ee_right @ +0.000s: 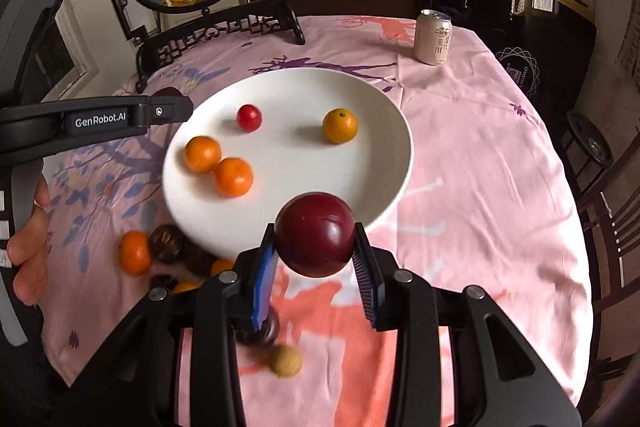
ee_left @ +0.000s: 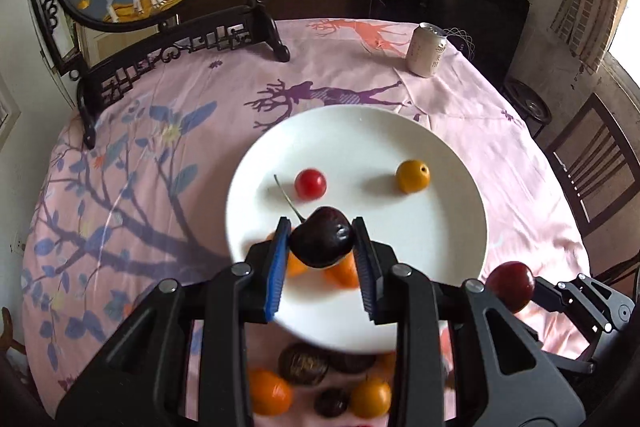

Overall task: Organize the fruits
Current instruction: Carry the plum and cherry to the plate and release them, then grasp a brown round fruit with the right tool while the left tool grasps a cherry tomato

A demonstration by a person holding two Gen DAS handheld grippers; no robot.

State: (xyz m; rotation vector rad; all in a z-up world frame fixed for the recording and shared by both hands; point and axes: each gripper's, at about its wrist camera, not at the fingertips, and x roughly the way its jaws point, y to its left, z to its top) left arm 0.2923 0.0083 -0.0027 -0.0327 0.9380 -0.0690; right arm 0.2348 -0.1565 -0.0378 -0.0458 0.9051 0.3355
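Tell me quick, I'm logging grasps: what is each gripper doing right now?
Left gripper: closed on a dark cherry, above the white plate.
Right gripper: closed on a red plum, near the plate's edge.

The round white ceramic plate point(ee_right: 384, 131) has bare room through its centre and lower right, between the small red tomato point(ee_right: 249, 117), yellow-orange kumquat point(ee_right: 340, 125) and two orange mandarins point(ee_right: 218, 165) at left. Loose fruits crowd the pink-clothed desk point(ee_right: 480, 187) lower left; its right side lies open.
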